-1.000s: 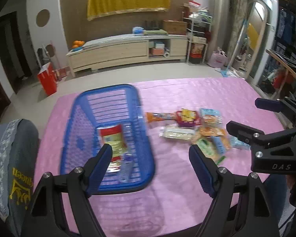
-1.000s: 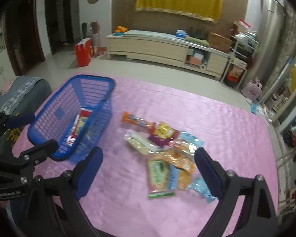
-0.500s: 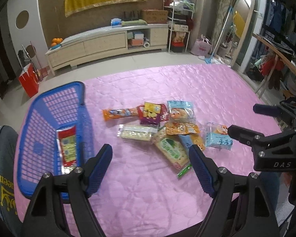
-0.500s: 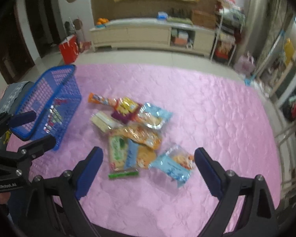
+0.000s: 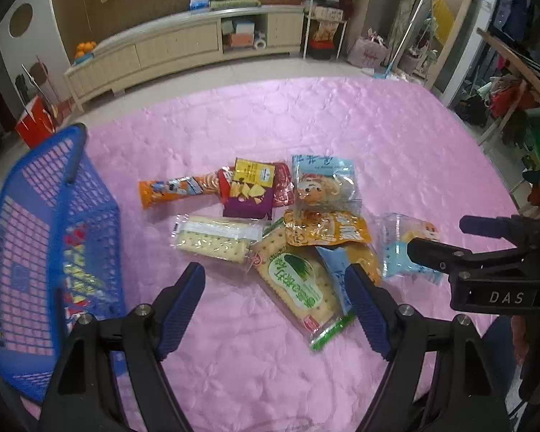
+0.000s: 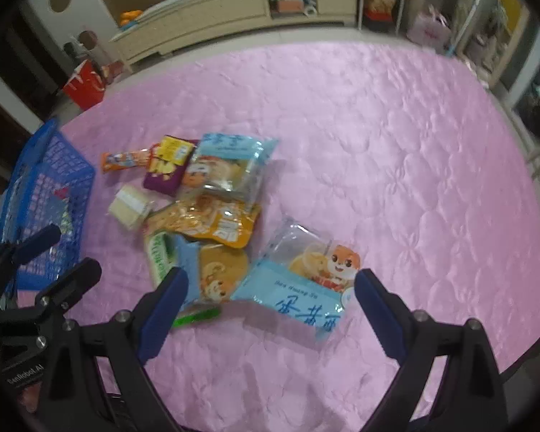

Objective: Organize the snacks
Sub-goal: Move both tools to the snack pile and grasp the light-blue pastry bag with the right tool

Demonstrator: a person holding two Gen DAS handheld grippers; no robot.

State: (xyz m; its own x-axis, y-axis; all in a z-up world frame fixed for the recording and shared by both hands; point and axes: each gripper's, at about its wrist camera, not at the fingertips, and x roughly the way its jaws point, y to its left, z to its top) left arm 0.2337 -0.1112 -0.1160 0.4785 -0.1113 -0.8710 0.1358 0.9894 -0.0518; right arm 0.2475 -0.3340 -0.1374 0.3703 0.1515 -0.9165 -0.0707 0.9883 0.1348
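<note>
Pink quilted cloth [image 5: 342, 115] covers the desk, with a long low cabinet [image 5: 183, 43] against the far wall. At far left sits the blue basket [image 5: 54, 216], at least one red-and-yellow packet already inside, blurred through the mesh. Right of it, apart from the basket, lies the snack pile: orange tube packet [image 5: 172, 190] farthest left, purple chip bag [image 5: 250, 189] touching it, pale cracker pack [image 5: 212, 239] nearer, then the green-label cracker pack [image 5: 295, 280], long axis running far-left to near-right, overlapped by an orange pouch [image 5: 327, 228]. Left claw [image 5: 275, 304] hangs wide open and empty above the near end of that green pack. Right of the pile, lying alone, is the light-blue squirrel packet [image 6: 306, 280]. Right claw [image 6: 270, 298] is likewise spread wide, holding nothing, with the squirrel packet directly ahead between its fingers [image 6: 376, 309], long axis slanting far-right to near-left. Judgement: the right claw is nearer that packet and looks set for the next pick; the basket is then a long carry leftward across the pile. Left wrist view shows the basket interior and the green pack whole but the right claw's finger hides part of the squirrel packet; right wrist view shows that packet's full outline and printing, with the basket only at the frame edge.
</note>
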